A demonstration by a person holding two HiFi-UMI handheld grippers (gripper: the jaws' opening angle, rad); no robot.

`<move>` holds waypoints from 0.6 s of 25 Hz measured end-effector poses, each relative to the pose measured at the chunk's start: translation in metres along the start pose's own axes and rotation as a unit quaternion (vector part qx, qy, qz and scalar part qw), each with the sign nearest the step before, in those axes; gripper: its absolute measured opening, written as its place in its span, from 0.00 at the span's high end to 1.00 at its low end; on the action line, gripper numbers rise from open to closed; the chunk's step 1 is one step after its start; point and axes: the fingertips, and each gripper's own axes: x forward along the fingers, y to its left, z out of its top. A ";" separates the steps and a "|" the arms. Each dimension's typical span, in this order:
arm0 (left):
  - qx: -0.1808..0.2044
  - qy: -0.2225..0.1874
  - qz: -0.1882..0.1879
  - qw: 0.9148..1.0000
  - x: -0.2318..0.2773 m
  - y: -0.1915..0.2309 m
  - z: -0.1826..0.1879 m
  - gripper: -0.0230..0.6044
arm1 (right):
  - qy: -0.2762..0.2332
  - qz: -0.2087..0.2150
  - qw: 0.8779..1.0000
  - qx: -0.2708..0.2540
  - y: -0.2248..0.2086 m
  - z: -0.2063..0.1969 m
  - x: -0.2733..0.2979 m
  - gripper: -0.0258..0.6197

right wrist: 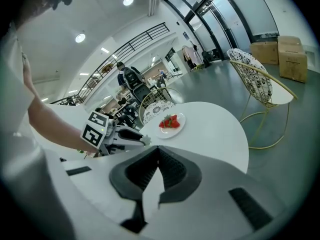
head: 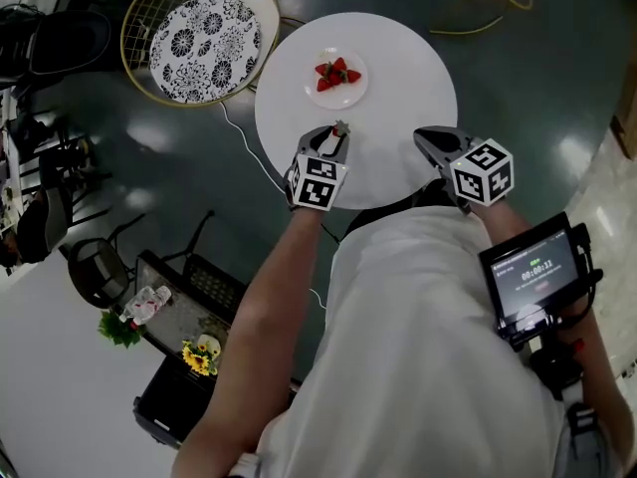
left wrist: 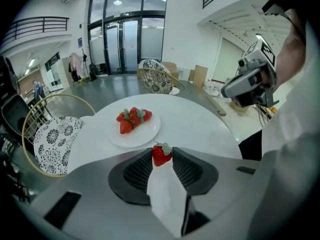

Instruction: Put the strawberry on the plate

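- Several strawberries (head: 336,72) already sit on the plate (head: 355,94) on the white table (head: 418,68)
- Up close, the left gripper (left wrist: 162,153) pinches one strawberry (left wrist: 161,157) at its jaw tips, short of the plate
- Over here the right gripper (right wrist: 156,151) is clenched, empty

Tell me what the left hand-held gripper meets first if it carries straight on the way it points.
Probably the plate of strawberries straight ahead on the table; the strawberry in the left hand-held gripper would touch first. Depth is unclear.
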 end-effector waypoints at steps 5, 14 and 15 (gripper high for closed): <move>-0.019 -0.037 0.018 0.999 -0.003 0.012 0.023 0.75 | 0.000 0.002 1.000 -0.005 0.000 0.008 0.002 0.95; -0.066 -0.061 0.034 0.995 -0.005 0.024 0.058 0.75 | 0.006 0.002 1.000 -0.013 -0.002 0.017 -0.001 0.95; -0.069 -0.062 0.034 0.995 -0.004 0.026 0.060 0.75 | 0.005 0.002 1.000 -0.014 -0.002 0.019 0.000 0.95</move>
